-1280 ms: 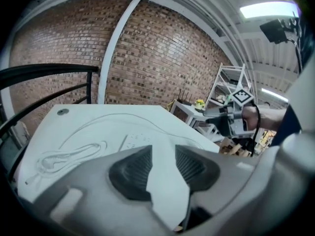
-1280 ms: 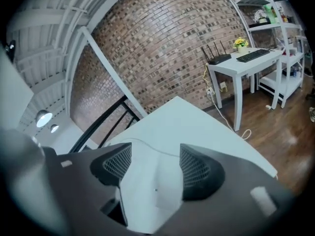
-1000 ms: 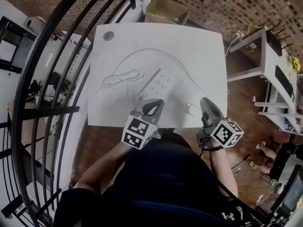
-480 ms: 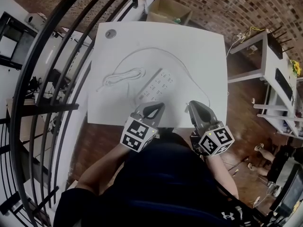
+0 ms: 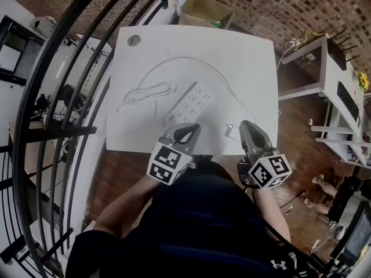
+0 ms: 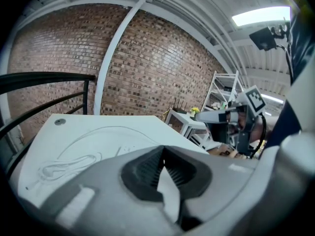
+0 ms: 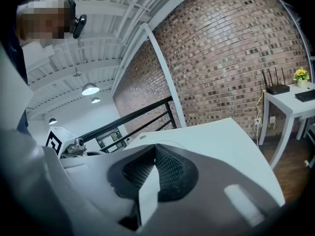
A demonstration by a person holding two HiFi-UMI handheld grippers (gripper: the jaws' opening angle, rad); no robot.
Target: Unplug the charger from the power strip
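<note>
On the white table [image 5: 243, 68] a white power strip [image 5: 189, 103] lies at a slant, its coiled white cord [image 5: 148, 94] to its left. A small white charger [image 5: 230, 131] lies near the front edge, right of the strip and apart from it. Its thin cable [image 5: 191, 60] arcs round the back of the strip. My left gripper [image 5: 189, 127] hovers shut and empty at the strip's near end. My right gripper [image 5: 246, 124] is shut and empty just right of the charger. The left gripper view shows its shut jaws [image 6: 161, 149] over the table; the right gripper view shows the same [image 7: 155, 146].
A round grommet [image 5: 134, 40] sits in the table's far left corner. Black stair railing [image 5: 64, 68] runs along the left. A cardboard box [image 5: 204, 10] stands behind the table. A white desk [image 5: 324, 68] stands to the right on the brick floor.
My right gripper shifted left toward the charger, then back right, and rolled, so its marker cube turned. The left gripper, strip and charger stayed in place.
</note>
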